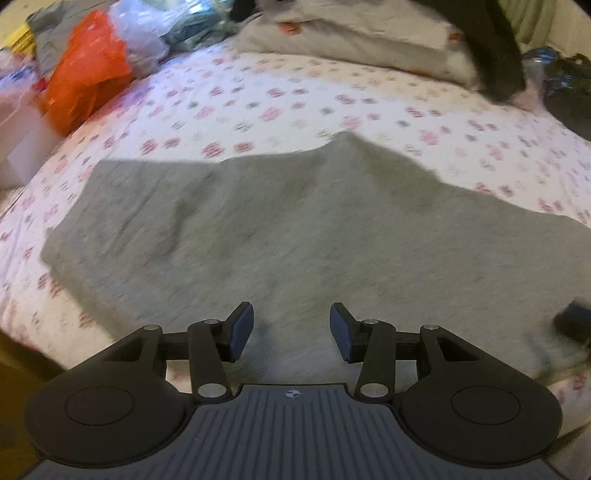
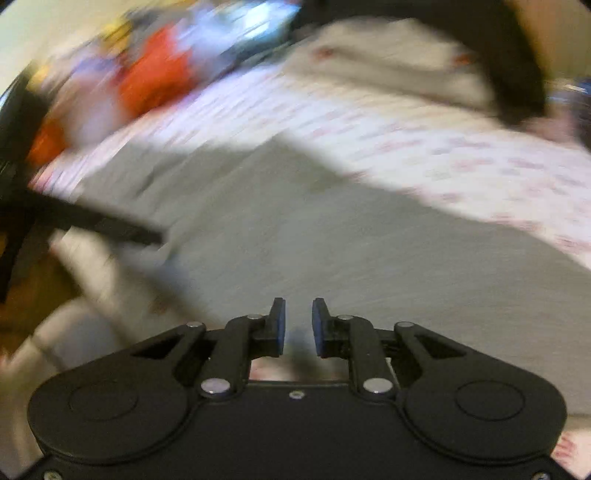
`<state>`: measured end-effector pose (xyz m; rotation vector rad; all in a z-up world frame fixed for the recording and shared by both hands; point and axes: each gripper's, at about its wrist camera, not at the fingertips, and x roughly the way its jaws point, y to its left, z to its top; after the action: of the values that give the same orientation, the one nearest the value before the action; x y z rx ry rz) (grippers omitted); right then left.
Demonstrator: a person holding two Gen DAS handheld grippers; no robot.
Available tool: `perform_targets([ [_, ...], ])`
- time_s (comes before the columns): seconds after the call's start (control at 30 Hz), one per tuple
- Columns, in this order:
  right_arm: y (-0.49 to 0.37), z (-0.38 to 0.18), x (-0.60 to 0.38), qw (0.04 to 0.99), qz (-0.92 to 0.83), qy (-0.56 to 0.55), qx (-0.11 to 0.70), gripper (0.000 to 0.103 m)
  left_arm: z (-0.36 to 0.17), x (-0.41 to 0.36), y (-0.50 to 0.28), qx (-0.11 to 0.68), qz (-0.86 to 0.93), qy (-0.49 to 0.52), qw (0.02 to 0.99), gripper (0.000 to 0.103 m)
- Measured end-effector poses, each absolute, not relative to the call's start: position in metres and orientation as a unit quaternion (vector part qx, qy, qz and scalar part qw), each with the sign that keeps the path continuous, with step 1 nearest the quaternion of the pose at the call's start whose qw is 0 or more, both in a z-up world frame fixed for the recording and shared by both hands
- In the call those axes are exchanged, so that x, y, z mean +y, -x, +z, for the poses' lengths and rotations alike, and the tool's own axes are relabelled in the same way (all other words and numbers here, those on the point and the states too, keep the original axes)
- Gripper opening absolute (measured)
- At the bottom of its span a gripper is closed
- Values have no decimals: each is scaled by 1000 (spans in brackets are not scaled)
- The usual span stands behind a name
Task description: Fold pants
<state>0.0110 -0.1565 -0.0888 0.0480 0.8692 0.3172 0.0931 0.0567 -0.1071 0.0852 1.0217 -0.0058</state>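
Note:
Grey pants lie spread flat on a bed with a white floral sheet. My left gripper is open and empty, just above the near edge of the pants. In the right wrist view, which is motion-blurred, the same grey pants fill the middle. My right gripper is open with a narrow gap and holds nothing, over the near part of the pants. The left gripper's dark body shows at the left of that view. A blurred dark piece of the right gripper shows at the right edge of the left wrist view.
An orange plastic bag and clear bags sit at the far left of the bed. A grey-white pillow lies at the head, with a dark garment hanging over it. Dark items lie at the far right.

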Motion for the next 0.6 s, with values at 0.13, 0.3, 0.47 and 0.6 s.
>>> perform_targets([
  [0.13, -21, -86, -218, 903, 35, -33, 426, 51, -127, 32, -96, 508, -14, -68, 859, 45],
  [0.3, -19, -114, -265, 852, -29, -34, 522, 50, -146, 29, -78, 496, 4, -85, 864, 69],
  [0.47, 5, -115, -278, 851, -5, -83, 518, 67, -148, 44, -83, 504, 19, -58, 861, 84],
  [0.6, 22, -98, -306, 878, -45, -125, 460, 102, -140, 49, -86, 514, 10, -37, 857, 83],
])
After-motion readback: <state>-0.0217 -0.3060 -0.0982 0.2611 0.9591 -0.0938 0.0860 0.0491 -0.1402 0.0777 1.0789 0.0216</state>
